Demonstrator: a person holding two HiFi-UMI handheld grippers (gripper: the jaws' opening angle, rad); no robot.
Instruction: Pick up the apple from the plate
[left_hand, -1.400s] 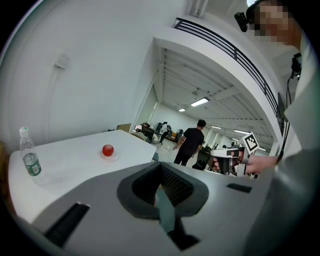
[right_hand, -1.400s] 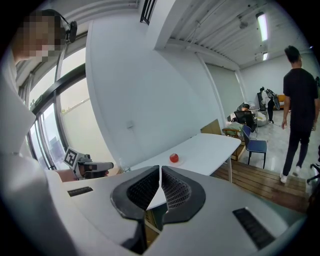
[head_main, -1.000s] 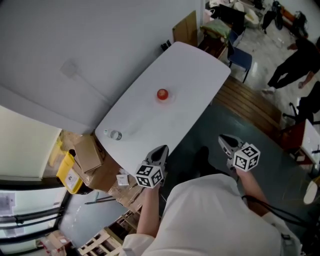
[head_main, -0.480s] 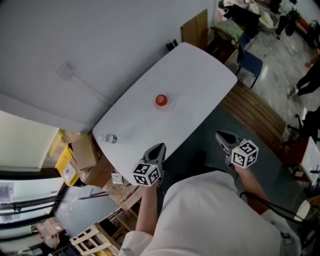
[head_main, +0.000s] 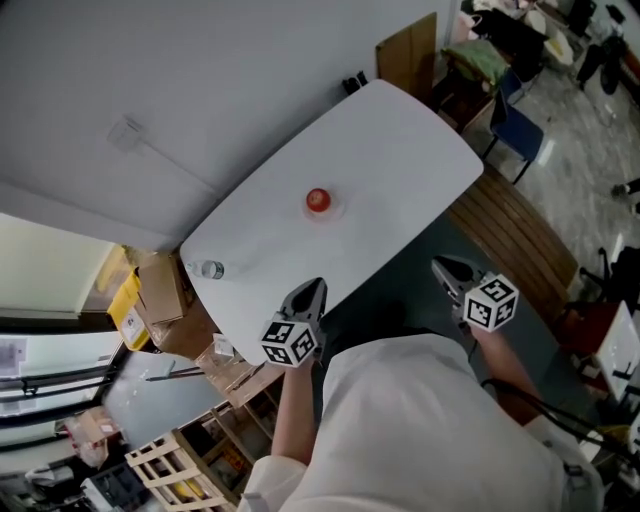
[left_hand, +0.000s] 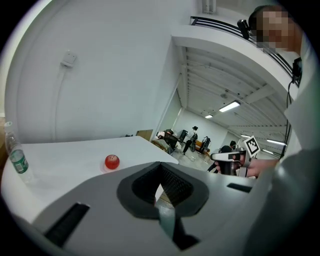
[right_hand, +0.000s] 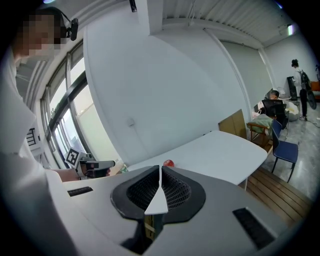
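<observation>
The apple (head_main: 318, 200) is sitting on a small pale plate (head_main: 331, 211) near the middle of the white table (head_main: 400, 150), a little toward the long edge by the wall. A water bottle (head_main: 210, 269) is standing upright at the table's corner by the cardboard boxes (head_main: 160, 290). The left gripper (head_main: 312, 288) is hovering just at the near long edge, its jaws pressing together on nothing. The right gripper (head_main: 447, 268) is hanging off the table over the floor, well apart from the apple, jaws likewise clenched and empty.
</observation>
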